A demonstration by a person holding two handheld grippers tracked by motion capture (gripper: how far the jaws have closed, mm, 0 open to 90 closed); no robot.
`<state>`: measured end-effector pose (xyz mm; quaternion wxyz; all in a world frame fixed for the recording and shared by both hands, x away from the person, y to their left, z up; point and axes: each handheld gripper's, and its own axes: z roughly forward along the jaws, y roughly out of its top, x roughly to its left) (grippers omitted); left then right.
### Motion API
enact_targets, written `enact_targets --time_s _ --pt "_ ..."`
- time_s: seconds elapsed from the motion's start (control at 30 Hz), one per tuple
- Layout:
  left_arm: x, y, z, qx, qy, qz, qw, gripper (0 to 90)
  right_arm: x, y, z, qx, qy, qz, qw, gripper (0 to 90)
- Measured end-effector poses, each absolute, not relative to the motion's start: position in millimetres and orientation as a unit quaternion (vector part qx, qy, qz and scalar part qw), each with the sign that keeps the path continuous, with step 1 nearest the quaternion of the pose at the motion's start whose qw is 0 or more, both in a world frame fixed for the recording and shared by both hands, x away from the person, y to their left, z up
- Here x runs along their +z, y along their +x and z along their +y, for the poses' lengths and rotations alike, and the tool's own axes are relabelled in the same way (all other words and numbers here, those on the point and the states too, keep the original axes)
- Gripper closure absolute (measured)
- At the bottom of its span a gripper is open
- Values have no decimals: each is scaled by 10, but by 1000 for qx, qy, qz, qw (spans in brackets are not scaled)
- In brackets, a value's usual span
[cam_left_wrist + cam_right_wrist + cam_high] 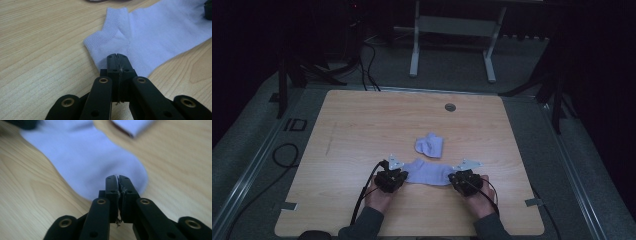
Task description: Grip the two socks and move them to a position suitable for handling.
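Two grippers here, one per hand, and both are clamped down with basically no gap between the jaws. Left gripper sits at the cuff end of the flat sock, and in the left gripper view its jaws are squeezed together right over the lower edge of the ribbed cuff on that light lavender sock; whether it's actually pinching fabric or just resting on top of it, I honestly can't tell. Right gripper is at the opposite end, and from the right gripper view its jaws are pressed together the same way, tips over the rounded toe of the sock. Same deal there, can't tell if any cloth is caught between the pads. The sock itself lies stretched out flat on the wooden table, running between the two grippers near the person's edge. Second sock, crumpled up, sits just behind it, near but apart.
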<state>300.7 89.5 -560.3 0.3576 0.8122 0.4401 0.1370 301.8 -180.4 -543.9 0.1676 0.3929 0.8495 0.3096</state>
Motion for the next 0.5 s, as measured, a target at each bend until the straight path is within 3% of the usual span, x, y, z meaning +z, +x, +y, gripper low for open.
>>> enact_targets --time_s 0.5 --pt "-5582 2833 986 122 814 446 351 888 -5484 3045 -1818 292 396 859 142 860"
